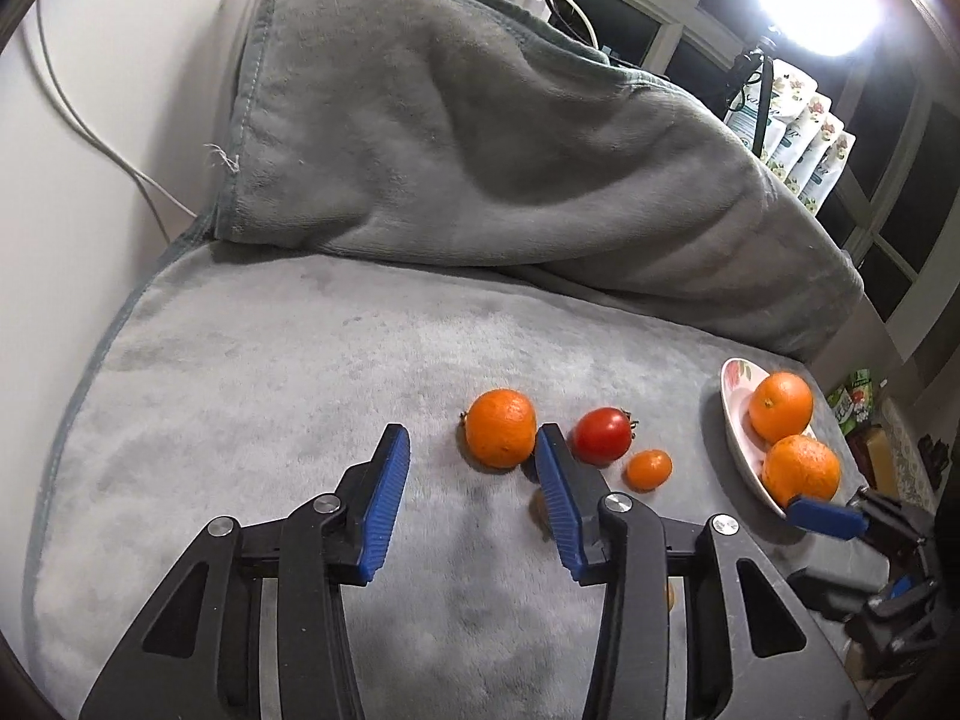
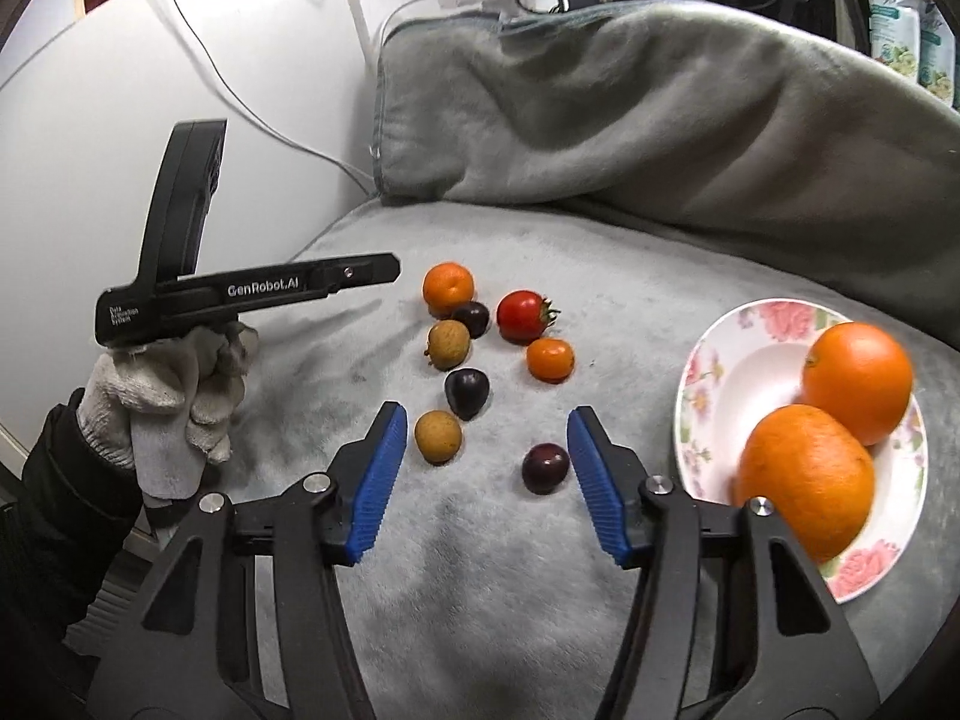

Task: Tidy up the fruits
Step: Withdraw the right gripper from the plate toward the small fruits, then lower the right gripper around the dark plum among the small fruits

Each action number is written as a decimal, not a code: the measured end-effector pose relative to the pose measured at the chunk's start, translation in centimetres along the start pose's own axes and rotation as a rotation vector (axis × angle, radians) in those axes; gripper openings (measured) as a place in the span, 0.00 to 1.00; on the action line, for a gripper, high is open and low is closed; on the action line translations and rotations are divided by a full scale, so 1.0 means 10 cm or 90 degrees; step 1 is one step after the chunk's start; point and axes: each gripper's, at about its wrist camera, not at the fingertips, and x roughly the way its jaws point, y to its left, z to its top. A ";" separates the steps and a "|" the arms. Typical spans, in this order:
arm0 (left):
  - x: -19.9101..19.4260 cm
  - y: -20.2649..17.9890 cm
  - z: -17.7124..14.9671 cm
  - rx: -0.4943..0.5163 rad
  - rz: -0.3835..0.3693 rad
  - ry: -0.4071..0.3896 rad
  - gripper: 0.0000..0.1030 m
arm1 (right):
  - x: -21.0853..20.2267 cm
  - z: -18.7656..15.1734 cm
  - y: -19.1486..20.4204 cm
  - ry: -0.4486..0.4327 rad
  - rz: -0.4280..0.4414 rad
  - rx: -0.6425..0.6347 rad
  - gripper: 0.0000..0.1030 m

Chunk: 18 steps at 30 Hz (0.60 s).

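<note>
A floral plate [image 2: 714, 384] at the right holds two big oranges [image 2: 858, 381] [image 2: 807, 480]; it also shows in the left wrist view [image 1: 735, 414]. Loose fruit lies on the grey blanket: a small orange [image 2: 448, 288] [image 1: 501, 427], a red tomato [image 2: 521, 315] [image 1: 602, 435], a tiny orange [image 2: 550, 359] [image 1: 649, 469], two brown longans [image 2: 448, 343] [image 2: 438, 435] and three dark plums [image 2: 467, 391] [image 2: 545, 467] [image 2: 474, 318]. My right gripper [image 2: 486, 438] is open and empty above the fruit. My left gripper [image 1: 471, 456] is open and empty, just short of the small orange.
A grey blanket [image 1: 270, 372] covers the surface and a raised cushion [image 1: 468, 138] behind. A white wall with cables [image 1: 90, 138] is to the left. The gloved hand [image 2: 174, 396] holding the left gripper shows at the left in the right wrist view.
</note>
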 end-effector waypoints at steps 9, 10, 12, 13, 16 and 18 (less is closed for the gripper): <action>0.10 0.06 0.03 -0.012 -0.018 0.010 0.41 | 0.30 0.10 0.04 0.034 0.017 0.004 0.50; 0.10 0.06 0.03 -0.012 -0.019 0.011 0.41 | 0.32 0.10 0.03 0.038 0.019 0.006 0.49; 0.11 0.08 0.03 -0.014 -0.021 0.013 0.41 | 0.40 0.11 0.00 0.051 0.024 0.015 0.46; 0.12 0.09 0.03 -0.015 -0.022 0.014 0.41 | 0.42 0.11 -0.01 0.055 0.025 0.019 0.45; 0.15 0.10 0.05 -0.018 -0.025 0.018 0.41 | 0.52 0.13 -0.04 0.071 0.035 0.035 0.43; 0.17 0.09 0.06 -0.017 -0.029 0.021 0.41 | 0.56 0.14 -0.04 0.077 0.040 0.037 0.42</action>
